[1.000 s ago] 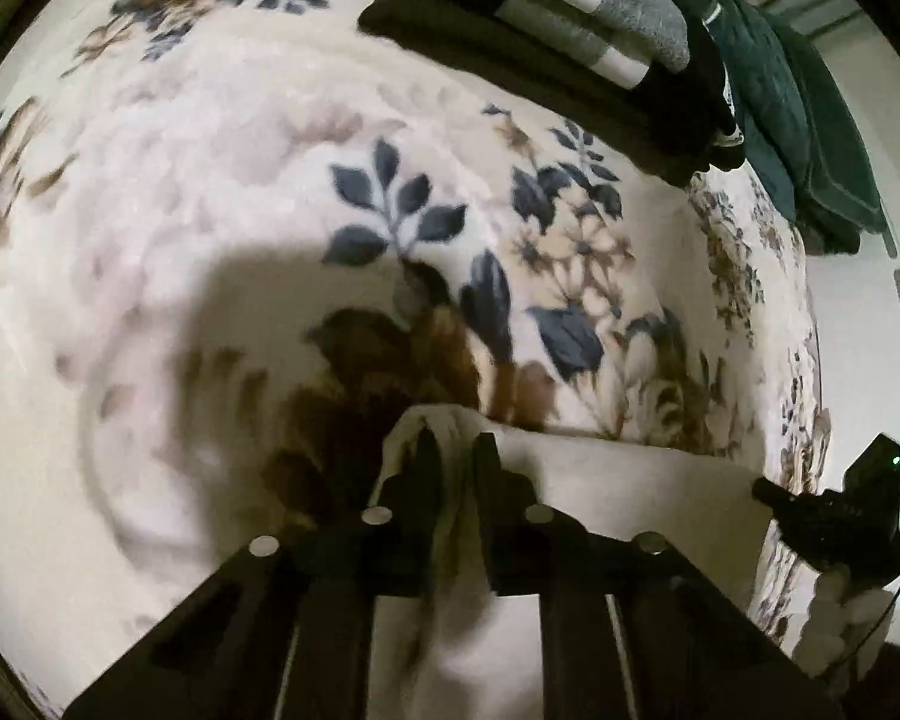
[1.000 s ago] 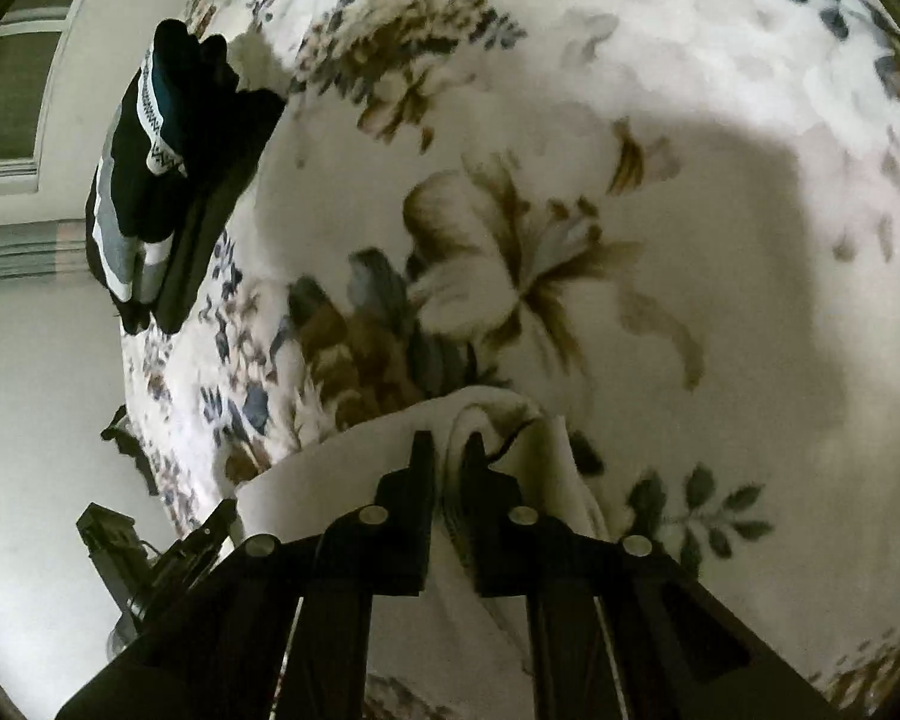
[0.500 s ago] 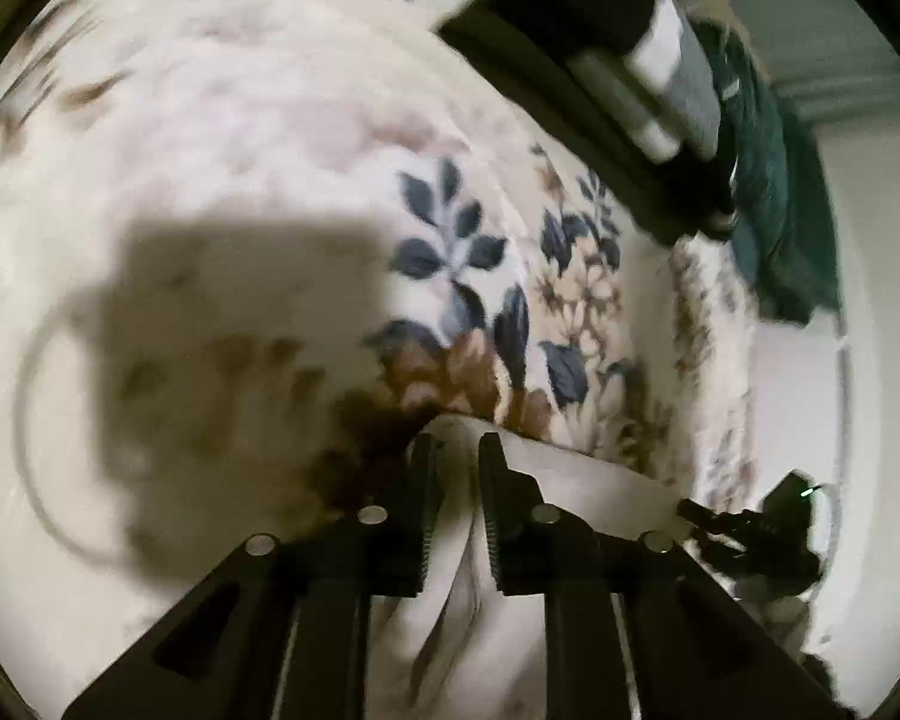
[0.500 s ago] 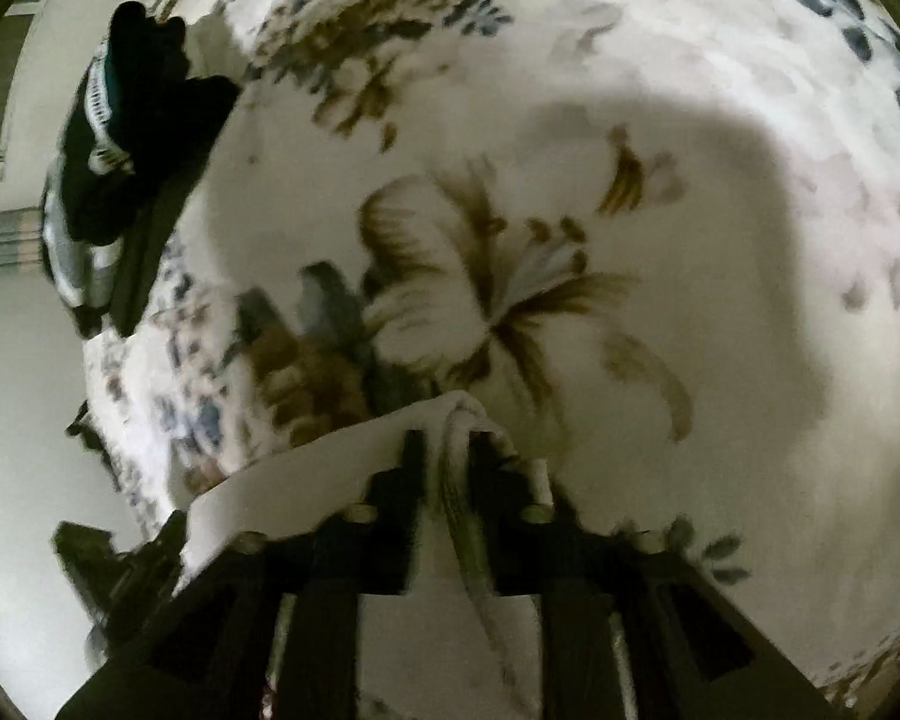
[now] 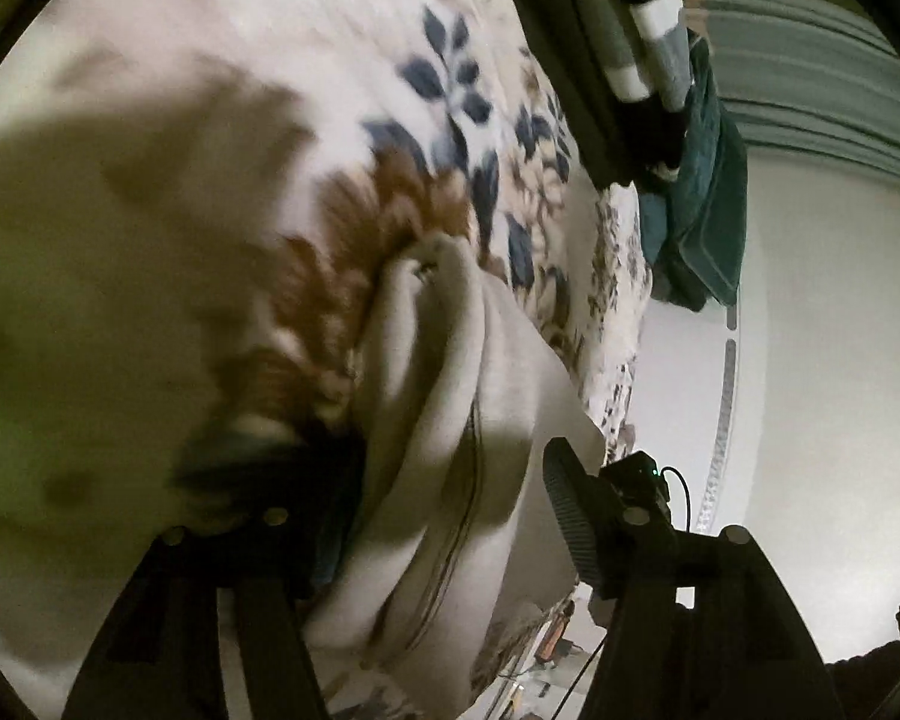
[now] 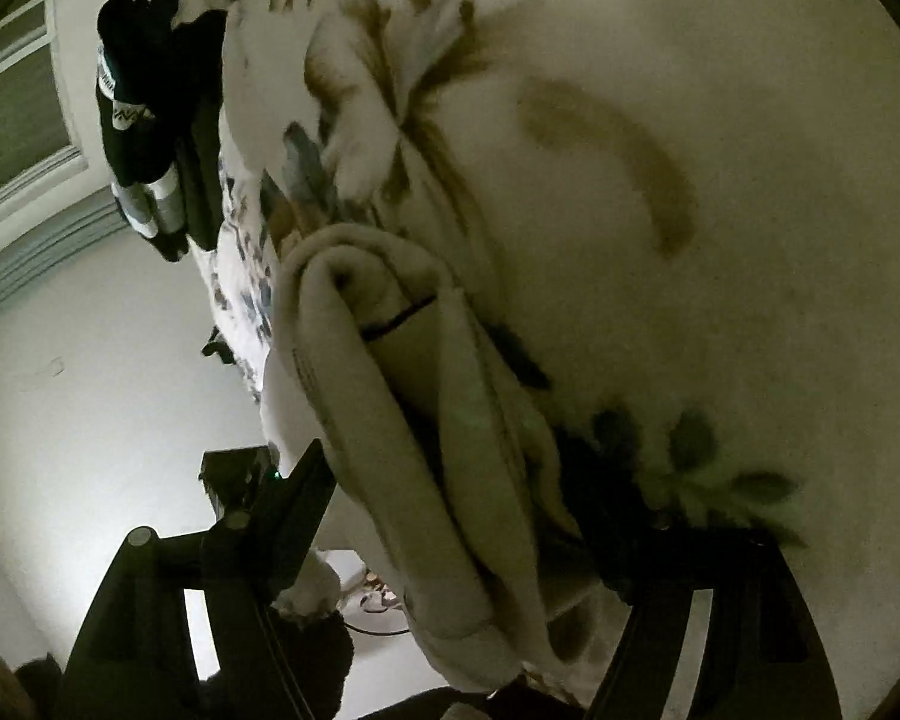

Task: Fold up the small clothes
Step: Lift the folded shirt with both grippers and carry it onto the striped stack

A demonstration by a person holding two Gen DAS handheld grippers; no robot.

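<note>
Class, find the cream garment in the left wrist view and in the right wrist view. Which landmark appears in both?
Left wrist: cream garment lies lower centre, between open jaws.
Right wrist: lower centre, likewise.
Shared landmark: dark striped clothes pile.

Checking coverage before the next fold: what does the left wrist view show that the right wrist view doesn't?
Left wrist only: a dark teal garment hanging off the bed edge, and blue leaf prints on the blanket.

Right wrist only: a thin black line inside the cream garment's fold, and a brown flower print.

Both: the cream garment lying between open jaws, the floral blanket, and the black striped clothes pile.
</note>
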